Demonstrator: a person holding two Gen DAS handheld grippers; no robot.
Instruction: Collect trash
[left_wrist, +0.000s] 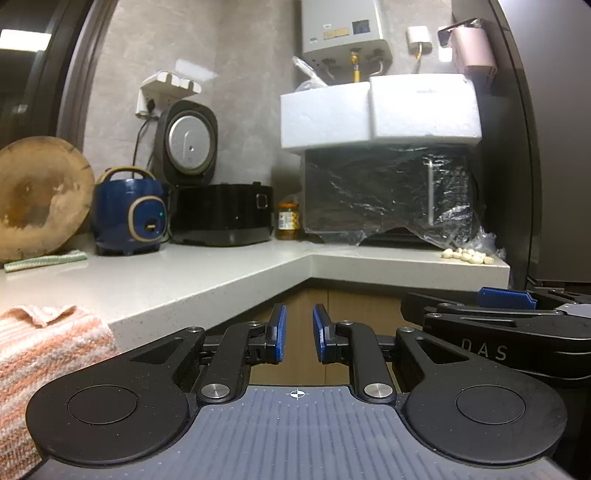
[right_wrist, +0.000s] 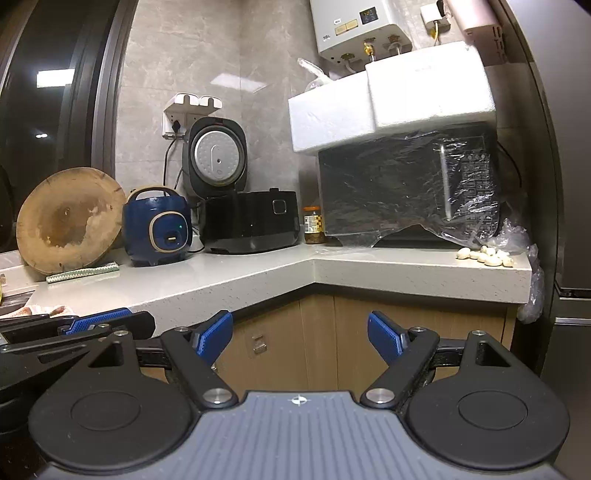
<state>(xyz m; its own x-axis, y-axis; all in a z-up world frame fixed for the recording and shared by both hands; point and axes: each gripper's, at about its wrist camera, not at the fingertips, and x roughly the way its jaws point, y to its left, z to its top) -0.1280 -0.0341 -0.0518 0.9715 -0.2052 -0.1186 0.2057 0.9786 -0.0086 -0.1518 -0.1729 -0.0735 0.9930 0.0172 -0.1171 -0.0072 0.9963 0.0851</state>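
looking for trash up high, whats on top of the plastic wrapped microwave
Two white foam blocks sit side by side on the microwave, the left one overhanging its edge. A clear plastic bag pokes up behind them. Anything further back is hidden by the blocks.

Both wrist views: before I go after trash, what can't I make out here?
- Black rice cooker: inside hidden by its own wall, both views.
- Microwave: front veiled by crinkled plastic wrap.
- Jar: label too small to read.
- Striped cloth: cut off by left edge, left wrist view.
- No bin in either view.
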